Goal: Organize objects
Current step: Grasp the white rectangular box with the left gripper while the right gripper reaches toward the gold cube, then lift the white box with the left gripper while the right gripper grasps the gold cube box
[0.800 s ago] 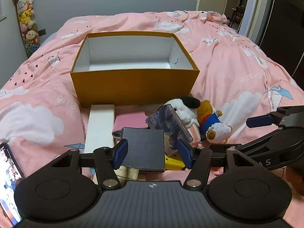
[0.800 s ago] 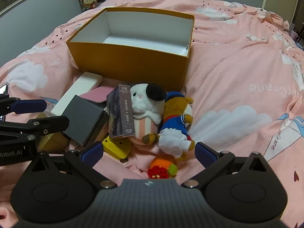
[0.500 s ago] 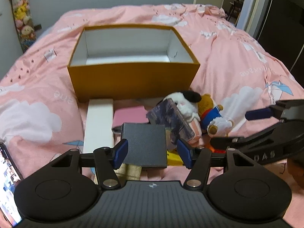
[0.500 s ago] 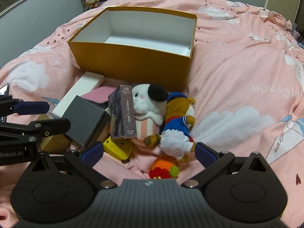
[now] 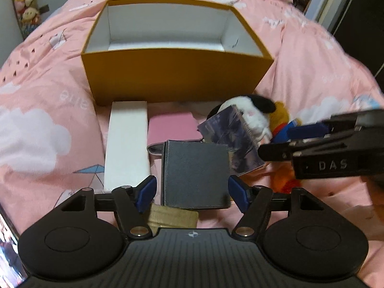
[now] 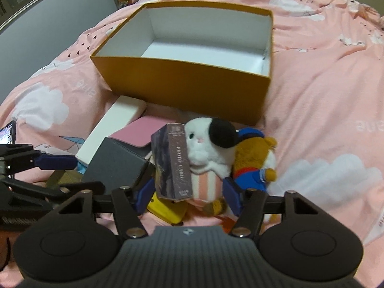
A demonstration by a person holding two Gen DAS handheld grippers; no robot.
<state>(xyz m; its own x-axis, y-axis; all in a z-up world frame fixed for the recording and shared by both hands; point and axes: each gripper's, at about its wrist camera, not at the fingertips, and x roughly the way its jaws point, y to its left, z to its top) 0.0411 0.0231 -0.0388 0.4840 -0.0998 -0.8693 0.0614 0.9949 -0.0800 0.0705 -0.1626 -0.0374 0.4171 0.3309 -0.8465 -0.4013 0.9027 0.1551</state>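
An open yellow box point(image 5: 172, 72) with a white inside sits on the pink bed; it also shows in the right wrist view point(image 6: 192, 88). In front of it lies a pile: a grey box point(image 5: 194, 175), a white long box point(image 5: 127, 141), a pink case point(image 5: 171, 127), a dark photo-card box point(image 6: 174, 163), a white plush point(image 6: 206, 148) and a brown bear plush point(image 6: 254, 163). My left gripper point(image 5: 192, 193) is open around the grey box's near end. My right gripper point(image 6: 186, 195) is open around the photo-card box and the white plush's base.
A yellow object point(image 6: 168, 212) and an orange crochet piece point(image 5: 283, 182) lie low in the pile. A tan box point(image 5: 172, 217) lies under the grey box. A lit phone point(image 6: 8, 134) lies at the left. Stuffed toys point(image 5: 26, 2) hang by the wall.
Both grippers have moved forward and down onto the pile. The right gripper's fingers have narrowed around the photo-card box and white plush. The left gripper now straddles the grey box.
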